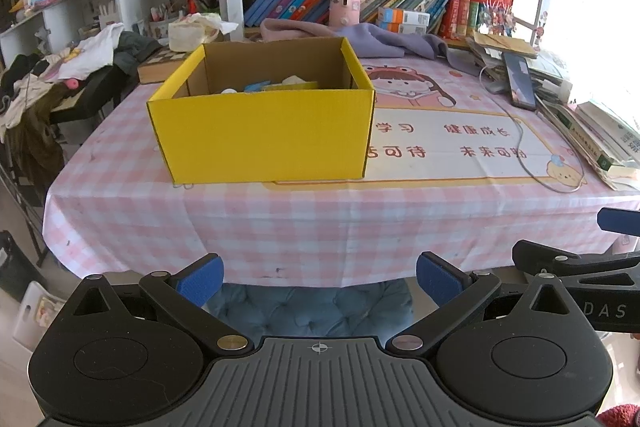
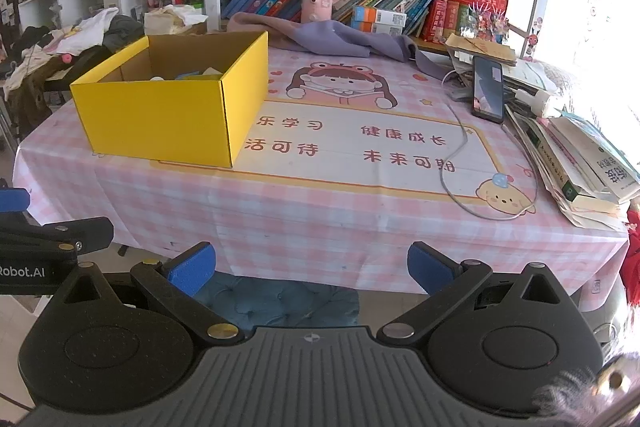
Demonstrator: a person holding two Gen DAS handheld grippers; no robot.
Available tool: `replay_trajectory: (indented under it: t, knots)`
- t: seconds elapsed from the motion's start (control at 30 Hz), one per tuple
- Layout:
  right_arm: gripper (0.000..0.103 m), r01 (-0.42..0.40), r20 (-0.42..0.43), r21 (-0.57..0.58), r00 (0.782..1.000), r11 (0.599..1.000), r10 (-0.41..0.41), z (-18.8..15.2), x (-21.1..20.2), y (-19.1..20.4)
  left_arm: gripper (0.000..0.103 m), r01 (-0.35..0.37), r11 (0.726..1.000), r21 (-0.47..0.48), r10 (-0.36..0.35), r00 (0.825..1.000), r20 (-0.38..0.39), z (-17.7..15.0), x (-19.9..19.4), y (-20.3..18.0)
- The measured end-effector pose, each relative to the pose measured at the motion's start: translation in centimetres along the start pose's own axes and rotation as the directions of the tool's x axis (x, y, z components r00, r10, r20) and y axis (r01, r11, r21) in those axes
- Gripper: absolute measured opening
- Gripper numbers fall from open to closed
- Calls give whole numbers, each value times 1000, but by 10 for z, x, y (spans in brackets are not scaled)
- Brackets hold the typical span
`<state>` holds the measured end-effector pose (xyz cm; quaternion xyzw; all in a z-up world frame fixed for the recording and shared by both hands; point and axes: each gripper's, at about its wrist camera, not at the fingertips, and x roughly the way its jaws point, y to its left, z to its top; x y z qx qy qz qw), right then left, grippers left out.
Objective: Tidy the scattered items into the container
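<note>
A yellow cardboard box [image 1: 264, 131] stands open on the pink checked tablecloth [image 1: 320, 223]; it also shows in the right wrist view [image 2: 160, 119]. Inside it I see the tops of several items, white, blue and yellow [image 1: 276, 85]. My left gripper [image 1: 319, 281] is open and empty, held back off the table's near edge, in front of the box. My right gripper [image 2: 311, 269] is open and empty, also off the near edge, to the right of the box. Each gripper shows at the side of the other's view.
A phone [image 2: 488, 89] with a grey cable [image 2: 456, 163] lies at the right, beside a pile of books and papers [image 2: 576, 155]. A purple cloth [image 2: 340, 39] lies at the back before the bookshelves. A blue cushioned chair [image 1: 312, 307] sits below the table edge.
</note>
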<state>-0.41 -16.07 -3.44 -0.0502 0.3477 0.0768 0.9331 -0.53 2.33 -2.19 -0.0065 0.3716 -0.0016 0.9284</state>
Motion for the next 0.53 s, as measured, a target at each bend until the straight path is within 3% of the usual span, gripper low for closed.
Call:
replay_trajectory:
  t: [0.53]
  knots:
    - [103, -13, -10, -11, 1000, 1000, 12, 4, 7, -5, 103, 21, 999, -44, -21, 1000, -1, 4, 8, 5]
